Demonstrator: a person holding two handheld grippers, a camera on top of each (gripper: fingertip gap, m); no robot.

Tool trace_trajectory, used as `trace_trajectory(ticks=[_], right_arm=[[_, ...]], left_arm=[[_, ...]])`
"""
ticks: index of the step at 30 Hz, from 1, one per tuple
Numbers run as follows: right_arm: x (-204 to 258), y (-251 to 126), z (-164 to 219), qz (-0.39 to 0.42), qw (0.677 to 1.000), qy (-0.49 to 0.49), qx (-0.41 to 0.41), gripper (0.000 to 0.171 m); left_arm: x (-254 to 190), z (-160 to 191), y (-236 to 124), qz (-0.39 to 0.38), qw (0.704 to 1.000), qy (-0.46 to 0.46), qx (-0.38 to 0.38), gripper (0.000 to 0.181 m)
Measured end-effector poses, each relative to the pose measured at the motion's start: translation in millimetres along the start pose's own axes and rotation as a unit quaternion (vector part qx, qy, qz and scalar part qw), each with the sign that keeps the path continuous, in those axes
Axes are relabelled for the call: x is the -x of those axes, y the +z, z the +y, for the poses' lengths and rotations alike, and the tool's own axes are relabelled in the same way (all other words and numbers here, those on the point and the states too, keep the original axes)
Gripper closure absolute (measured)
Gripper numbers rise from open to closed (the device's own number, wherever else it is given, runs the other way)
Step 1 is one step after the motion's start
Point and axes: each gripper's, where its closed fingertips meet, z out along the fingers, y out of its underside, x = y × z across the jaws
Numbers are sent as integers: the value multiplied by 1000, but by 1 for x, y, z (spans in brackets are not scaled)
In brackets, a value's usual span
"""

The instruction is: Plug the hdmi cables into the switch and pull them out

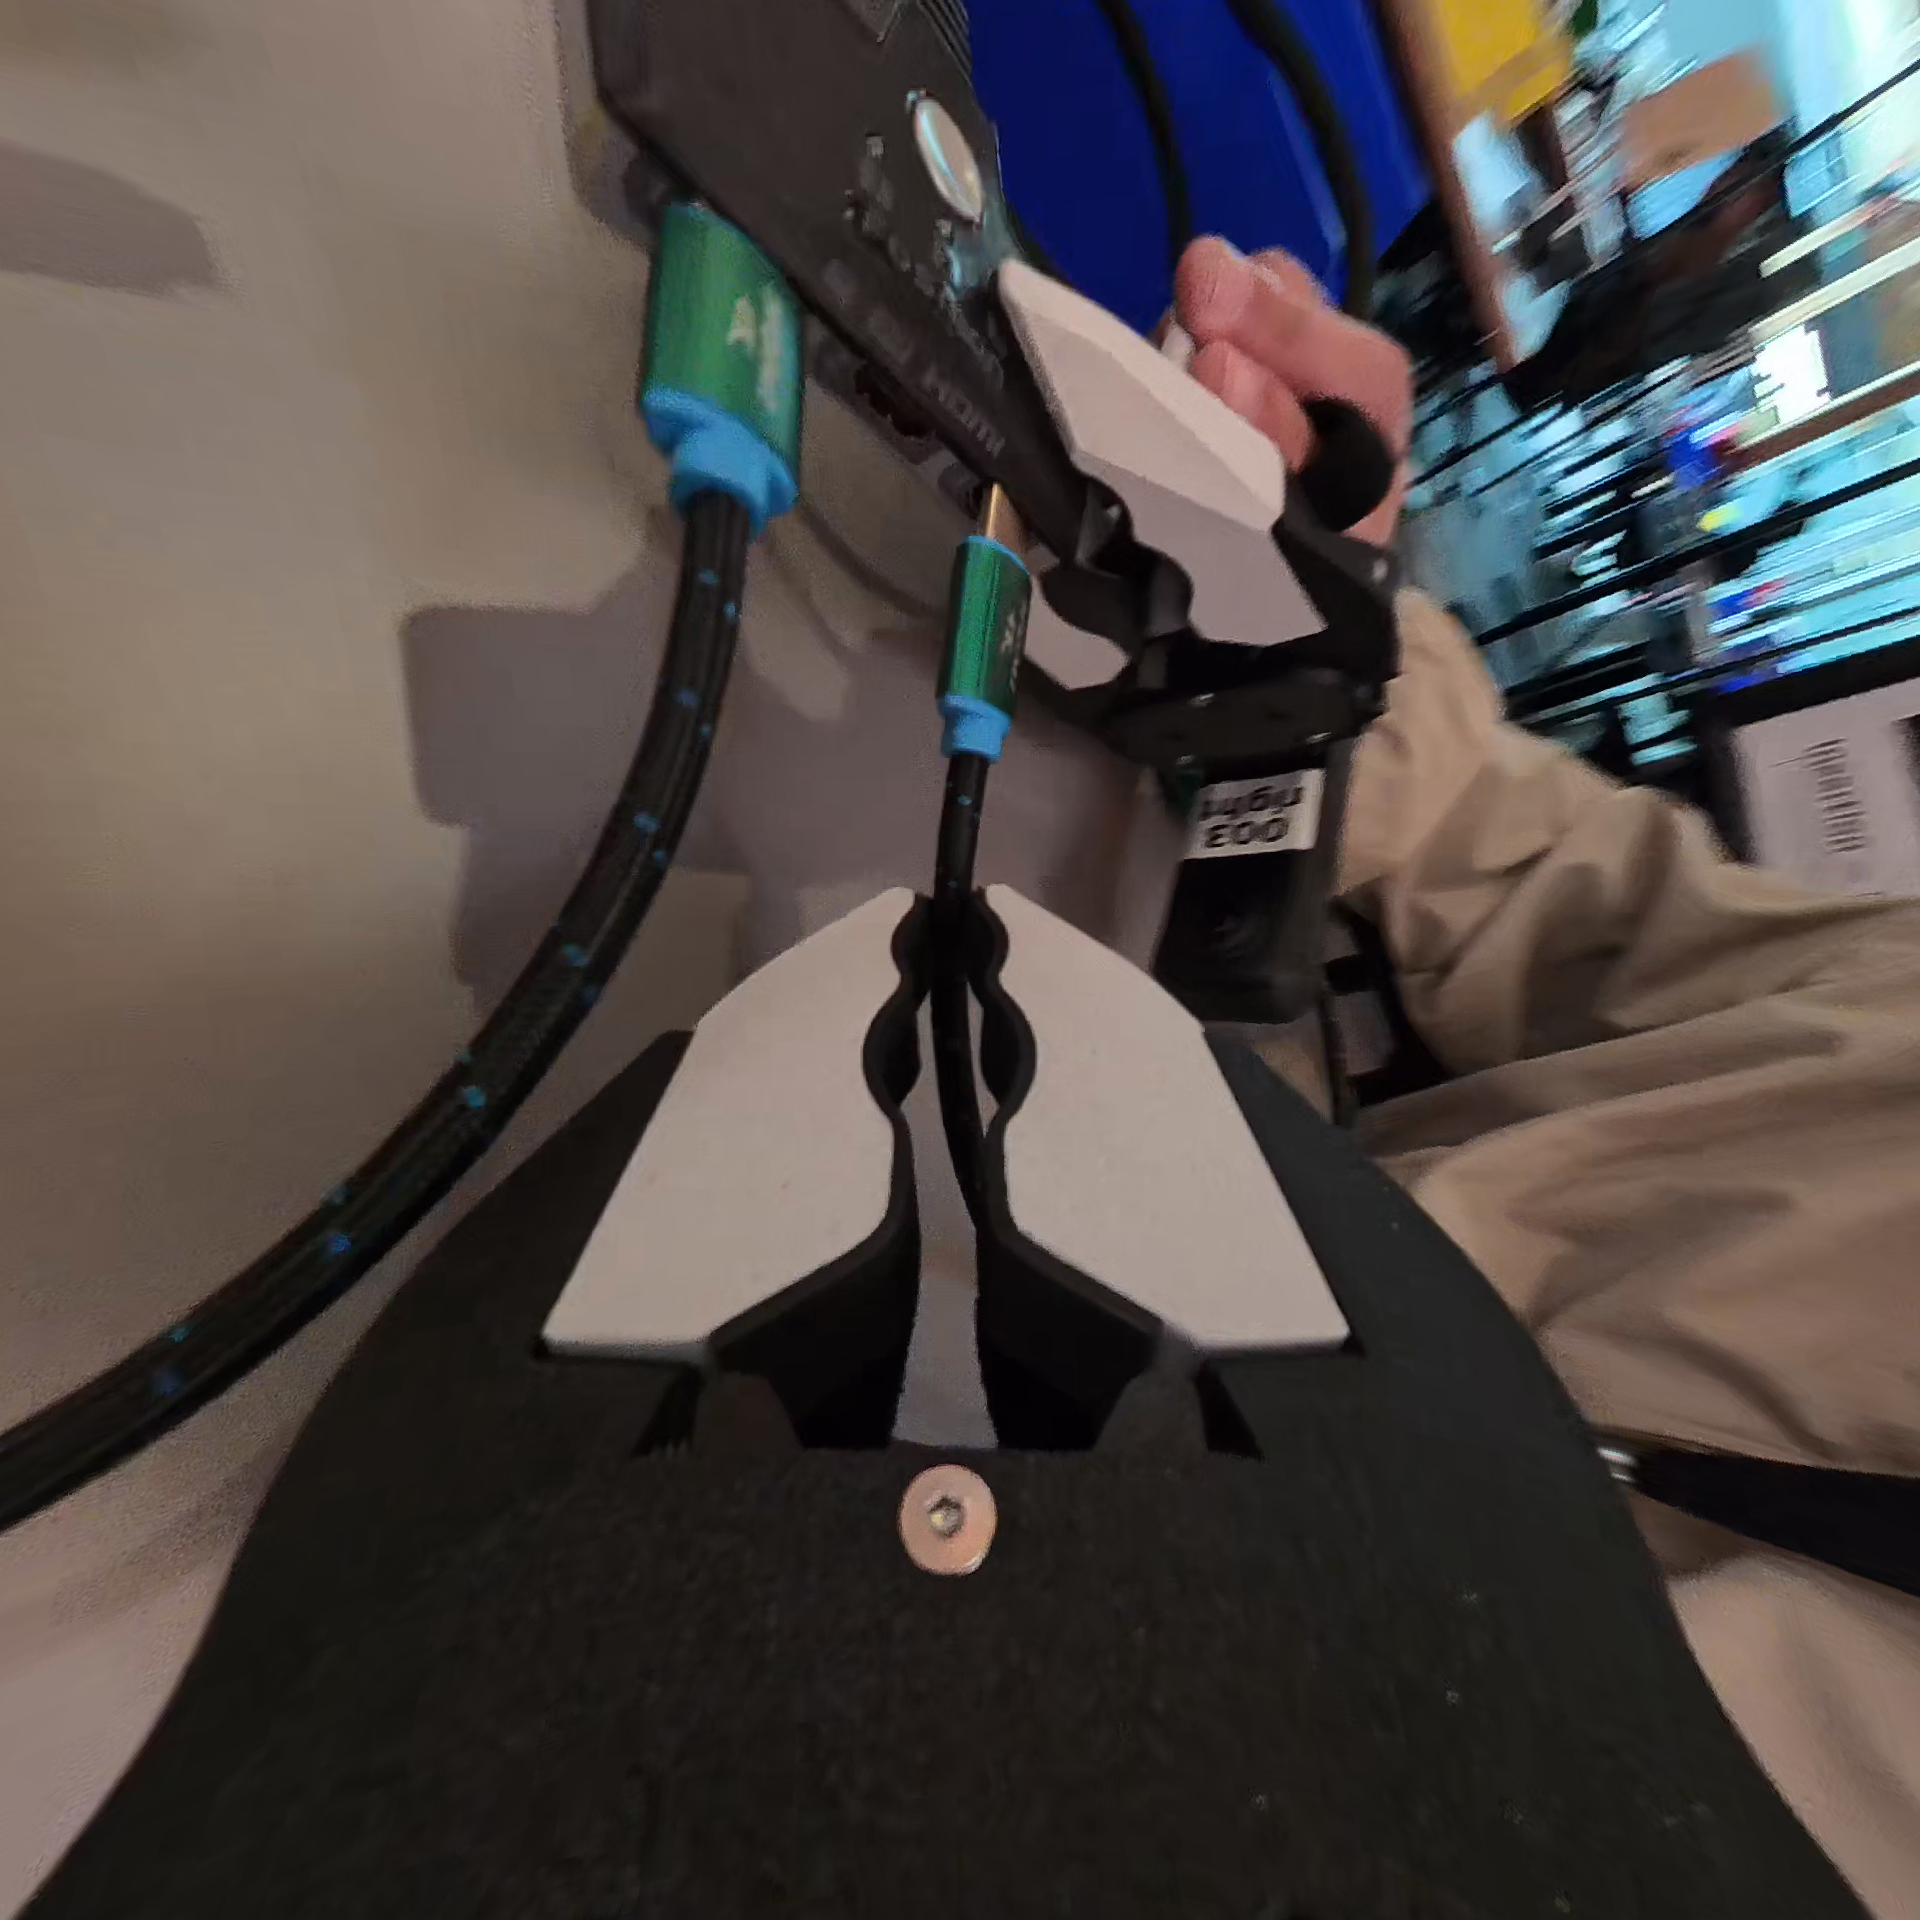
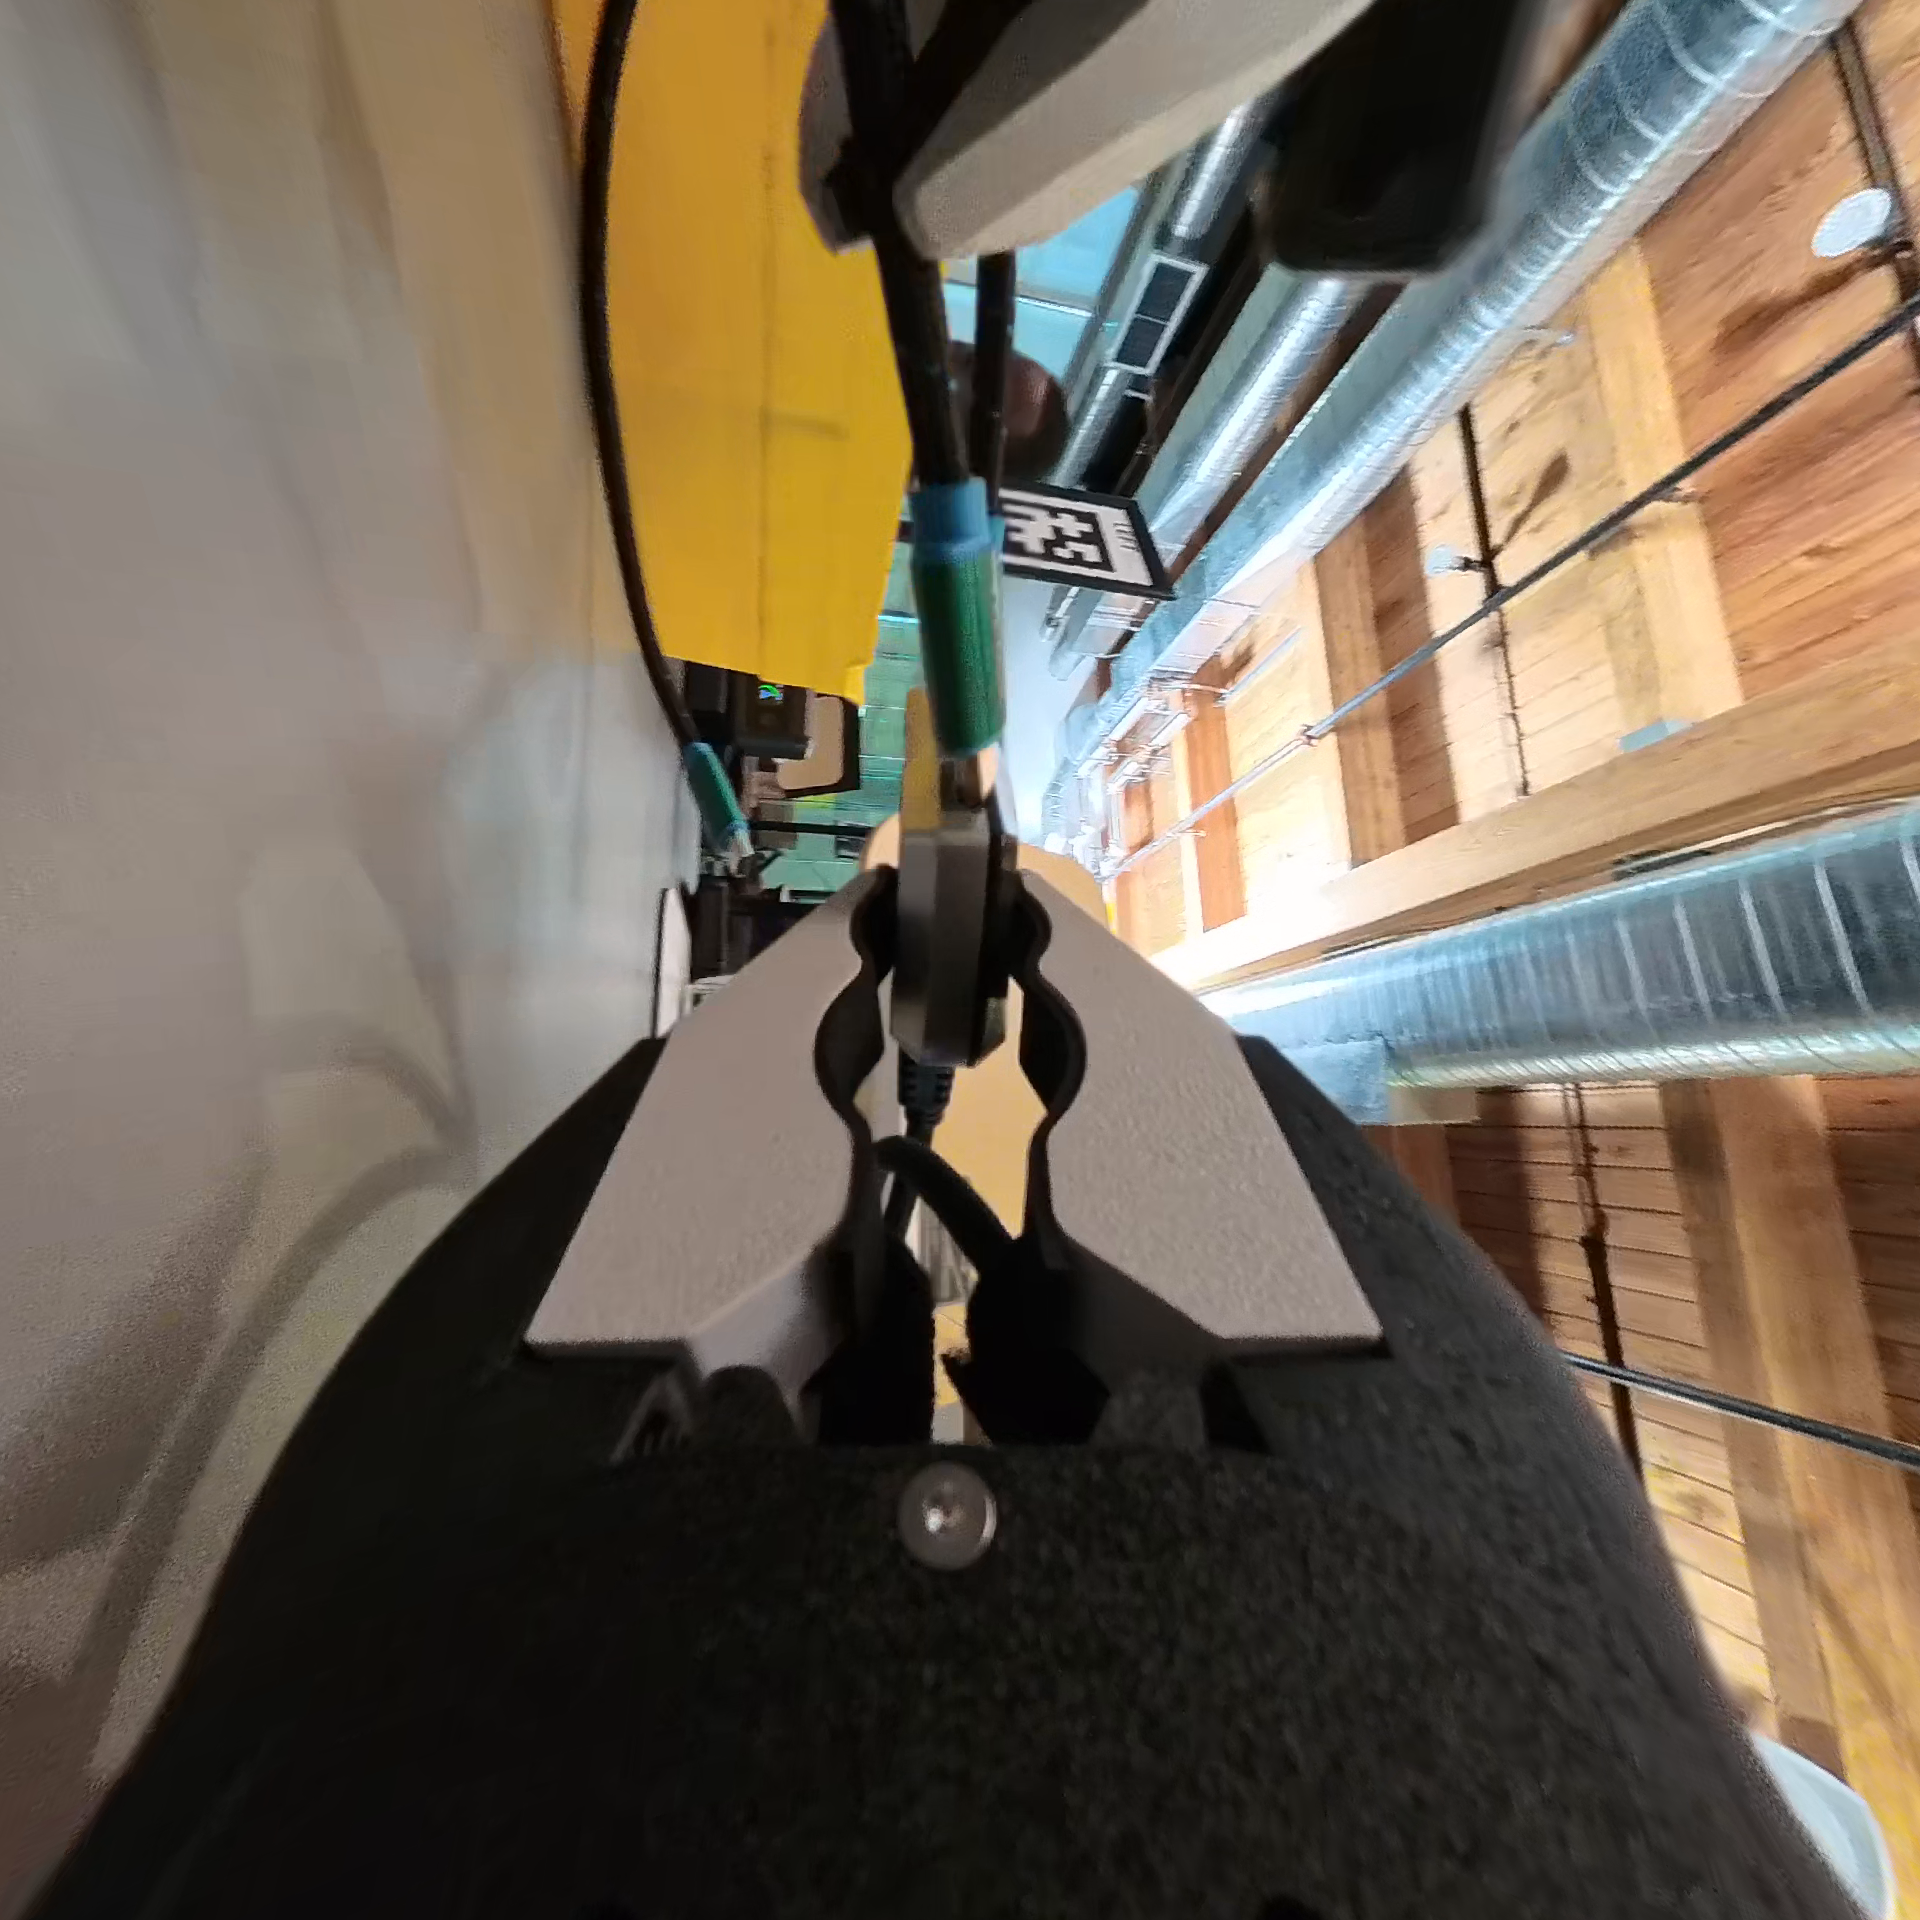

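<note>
I see the switch (image 1: 831, 208) as a flat black box, tilted, with a round silver button on top and a row of ports along its edge. One HDMI cable (image 1: 582, 935), black braid with blue flecks, green metal plug (image 1: 727, 353) with blue strain relief, is seated in a port at the far end. Second cable (image 1: 956, 831) is thinner-looking, same green plug (image 1: 987, 623) and blue collar; its gold tip is at a near port, partly exposed. From the right wrist view the switch (image 2: 940, 935) shows edge-on, with that green plug (image 2: 961, 634) right above it.
</note>
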Motion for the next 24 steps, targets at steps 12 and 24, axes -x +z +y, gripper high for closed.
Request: trace_trajectory(ticks=[12,24], right_arm=[[-20,-5,-4,41,999,6,-2,152],[-14,-5,-6,26,1000,13,-3,152]], left_arm=[[-18,-11,-22,112,990,-75,-47,176],[-17,0,-13,116,991,-68,9,176]])
